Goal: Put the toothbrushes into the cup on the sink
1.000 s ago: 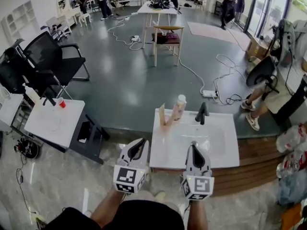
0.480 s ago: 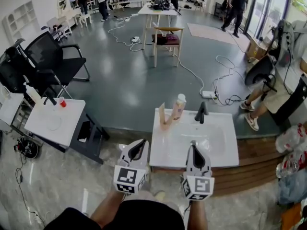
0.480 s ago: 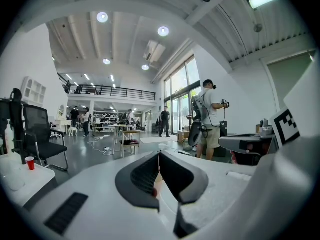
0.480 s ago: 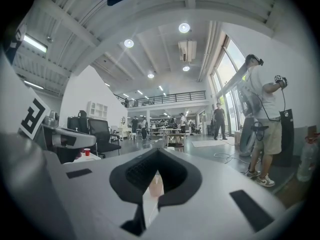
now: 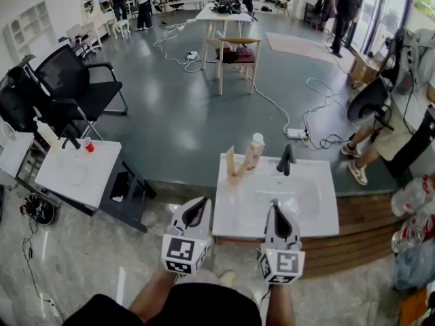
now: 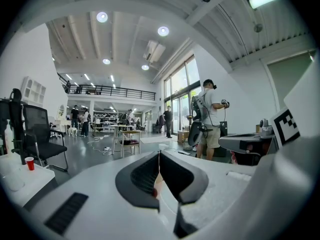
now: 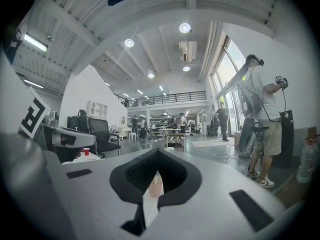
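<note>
Head camera: high, faces forward and steeply down. Left claw [image 5: 198,208] and right claw [image 5: 274,210] sit at the bottom edge, the white sink [image 5: 319,216] is just beyond, and the hall floor runs away above.

Left claw camera: low, close behind its own jaws, roughly level, wide-angle, ceiling included.

Right claw camera: same set, alongside.

All three share the black office chair [image 5: 75,87], the red cup [image 5: 88,145] on the side table [image 5: 75,175], and the wooden chair [image 5: 238,53] mid-hall.

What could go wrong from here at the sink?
The left gripper and right gripper are shut and empty, short of the sink; reaching in without opening could just shove things. The tan items stand crowded in the back corner near the faucet, one leaning, so a nudge may topple them.
</note>
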A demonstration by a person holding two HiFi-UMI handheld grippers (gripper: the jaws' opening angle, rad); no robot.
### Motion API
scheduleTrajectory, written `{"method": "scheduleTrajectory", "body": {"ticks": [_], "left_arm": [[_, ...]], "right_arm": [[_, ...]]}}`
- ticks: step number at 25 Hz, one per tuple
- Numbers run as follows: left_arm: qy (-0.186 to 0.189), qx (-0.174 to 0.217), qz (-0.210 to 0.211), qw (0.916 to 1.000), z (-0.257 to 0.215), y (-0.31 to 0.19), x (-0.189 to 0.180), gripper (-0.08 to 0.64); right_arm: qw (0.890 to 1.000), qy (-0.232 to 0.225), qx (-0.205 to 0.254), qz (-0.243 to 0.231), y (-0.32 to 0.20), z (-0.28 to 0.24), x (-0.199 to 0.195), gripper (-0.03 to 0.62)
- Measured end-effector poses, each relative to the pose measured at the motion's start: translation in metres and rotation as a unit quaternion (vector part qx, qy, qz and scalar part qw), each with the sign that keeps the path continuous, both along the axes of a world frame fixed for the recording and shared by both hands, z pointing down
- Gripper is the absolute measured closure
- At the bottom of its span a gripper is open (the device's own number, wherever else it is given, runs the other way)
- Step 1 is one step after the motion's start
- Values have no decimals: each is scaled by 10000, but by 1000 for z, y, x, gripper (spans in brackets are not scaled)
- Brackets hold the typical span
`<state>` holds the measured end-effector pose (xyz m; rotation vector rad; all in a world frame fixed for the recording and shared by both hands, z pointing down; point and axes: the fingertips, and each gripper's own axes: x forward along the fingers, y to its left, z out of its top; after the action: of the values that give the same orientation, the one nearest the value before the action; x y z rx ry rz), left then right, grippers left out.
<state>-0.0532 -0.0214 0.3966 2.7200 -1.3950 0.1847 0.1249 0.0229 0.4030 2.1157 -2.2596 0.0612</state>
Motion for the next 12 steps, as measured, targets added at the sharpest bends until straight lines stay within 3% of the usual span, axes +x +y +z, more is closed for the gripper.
{"method": "scheduleTrajectory", "body": {"ticks": [12], "left_arm": [[13,-33,24,10000,2,-2,2,552]], "right_arm": [[10000,-11,1,-17,-1,1,1,595]]}}
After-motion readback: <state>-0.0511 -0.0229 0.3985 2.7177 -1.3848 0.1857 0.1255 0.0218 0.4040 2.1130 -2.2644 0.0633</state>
